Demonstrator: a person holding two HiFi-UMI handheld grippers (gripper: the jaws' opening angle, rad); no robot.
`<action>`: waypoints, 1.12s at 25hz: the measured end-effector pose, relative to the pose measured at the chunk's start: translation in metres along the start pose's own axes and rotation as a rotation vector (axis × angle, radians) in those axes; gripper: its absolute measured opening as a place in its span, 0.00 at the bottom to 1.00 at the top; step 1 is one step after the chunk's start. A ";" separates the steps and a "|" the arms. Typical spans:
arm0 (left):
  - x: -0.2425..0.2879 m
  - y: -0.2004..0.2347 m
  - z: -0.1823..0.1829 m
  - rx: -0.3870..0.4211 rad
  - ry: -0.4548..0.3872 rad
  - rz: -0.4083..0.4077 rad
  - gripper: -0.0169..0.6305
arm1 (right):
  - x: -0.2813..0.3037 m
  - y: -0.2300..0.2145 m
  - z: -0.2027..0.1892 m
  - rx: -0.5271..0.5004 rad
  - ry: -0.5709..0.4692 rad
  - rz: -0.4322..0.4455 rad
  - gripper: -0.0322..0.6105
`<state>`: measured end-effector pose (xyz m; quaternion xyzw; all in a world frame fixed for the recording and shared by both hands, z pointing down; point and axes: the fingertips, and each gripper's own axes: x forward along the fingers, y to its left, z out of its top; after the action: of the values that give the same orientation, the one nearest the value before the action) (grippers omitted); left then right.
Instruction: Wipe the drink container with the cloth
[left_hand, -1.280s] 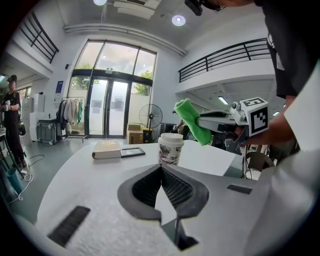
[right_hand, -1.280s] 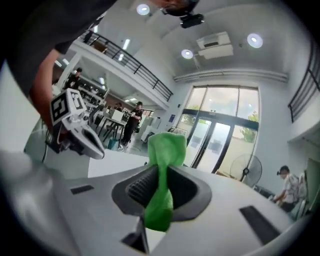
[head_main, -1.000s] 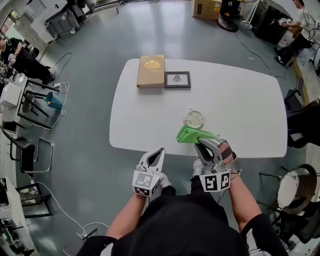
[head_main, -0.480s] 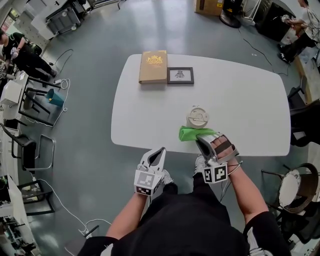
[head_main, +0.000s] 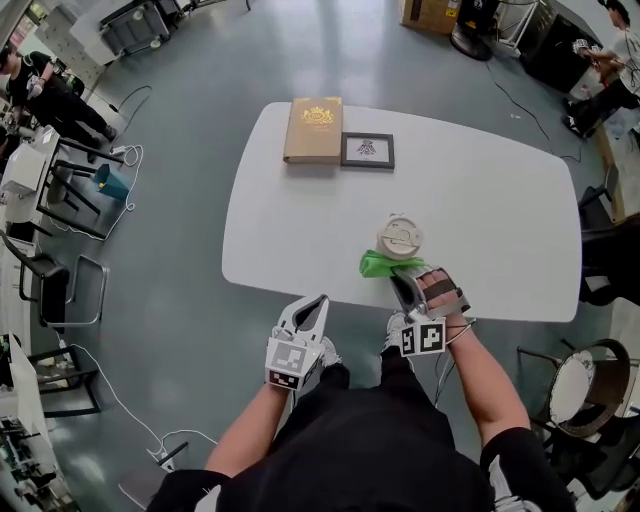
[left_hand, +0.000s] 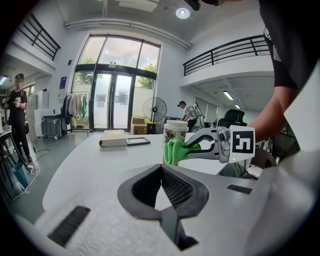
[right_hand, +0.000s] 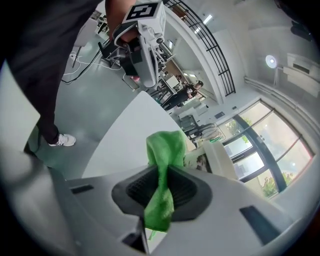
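Note:
A white lidded paper cup (head_main: 399, 238) stands upright near the front edge of the white table (head_main: 290, 230). My right gripper (head_main: 404, 284) is shut on a green cloth (head_main: 383, 265), which bunches against the cup's near side. In the right gripper view the cloth (right_hand: 164, 159) hangs pinched between the jaws, with the cup (right_hand: 220, 160) just beyond it. The left gripper view shows the cup (left_hand: 175, 131), the cloth (left_hand: 174, 151) and the right gripper (left_hand: 209, 146) side-on. My left gripper (head_main: 319, 306) hovers shut and empty off the table's front edge, left of the cup.
A tan book (head_main: 313, 129) and a small framed picture (head_main: 367, 149) lie at the table's far left side. Chairs (head_main: 62, 300) stand on the floor to the left, and a round stool (head_main: 580, 378) stands at the right.
My right gripper has carried the green cloth forward, closer to the cup's near side. The left gripper has stayed where it was.

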<state>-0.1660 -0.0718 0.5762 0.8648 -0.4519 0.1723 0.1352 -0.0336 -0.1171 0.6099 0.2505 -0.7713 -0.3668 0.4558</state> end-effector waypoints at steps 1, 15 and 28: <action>-0.001 0.001 0.000 0.000 0.002 0.004 0.04 | 0.002 0.003 -0.001 0.009 0.007 0.006 0.16; -0.015 0.007 -0.014 -0.006 0.036 0.003 0.04 | 0.044 0.060 -0.020 0.151 0.157 0.073 0.16; -0.030 0.021 -0.030 0.020 0.026 -0.040 0.04 | 0.015 0.016 0.022 0.326 0.137 -0.099 0.15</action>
<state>-0.2042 -0.0498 0.5920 0.8725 -0.4312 0.1854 0.1358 -0.0611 -0.1102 0.6235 0.3830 -0.7746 -0.2410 0.4420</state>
